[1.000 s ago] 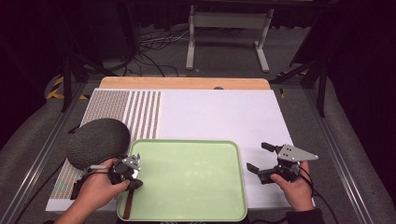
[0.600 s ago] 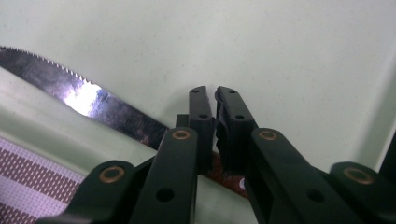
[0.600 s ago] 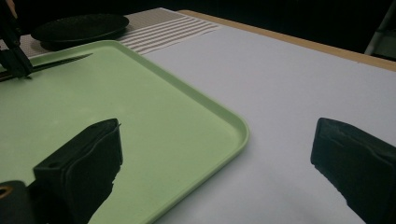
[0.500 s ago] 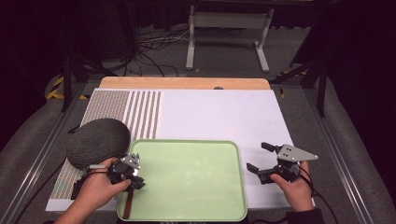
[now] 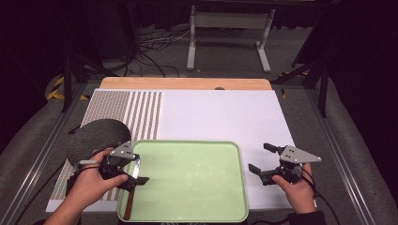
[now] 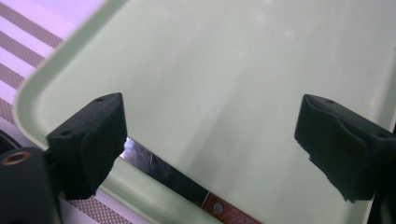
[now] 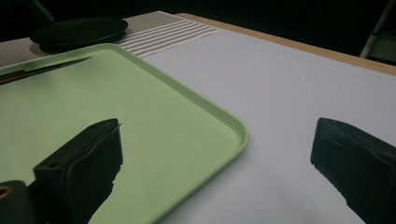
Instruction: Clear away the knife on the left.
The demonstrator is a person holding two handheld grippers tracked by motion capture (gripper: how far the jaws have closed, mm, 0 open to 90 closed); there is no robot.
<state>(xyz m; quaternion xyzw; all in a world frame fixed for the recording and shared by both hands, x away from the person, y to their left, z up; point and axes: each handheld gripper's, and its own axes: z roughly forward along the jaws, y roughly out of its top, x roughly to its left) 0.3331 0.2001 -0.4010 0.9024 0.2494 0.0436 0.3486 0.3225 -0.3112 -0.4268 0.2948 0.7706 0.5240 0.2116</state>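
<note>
A knife (image 5: 132, 192) with a steel blade and a brown wooden handle lies flat along the left edge of the pale green tray (image 5: 187, 183). My left gripper (image 5: 137, 169) hovers just above it. Its jaws have just been opening and now stand wide. In the left gripper view the knife (image 6: 182, 184) lies on the tray (image 6: 233, 70) below the left gripper (image 6: 210, 144), with neither pad touching it. My right gripper (image 5: 260, 157) is open and holds nothing, over the white mat just right of the tray.
A dark round plate (image 5: 96, 138) sits on the striped mat left of the tray, close behind my left hand. The white mat (image 5: 225, 117) stretches beyond the tray to a wooden strip at the table's far edge. From the right gripper view the plate (image 7: 79, 30) lies beyond the tray (image 7: 163, 116).
The left gripper's jaws went from shut on the knife to wide apart, and the hand rose slightly. The knife stays on the tray. The right hand has not moved.
</note>
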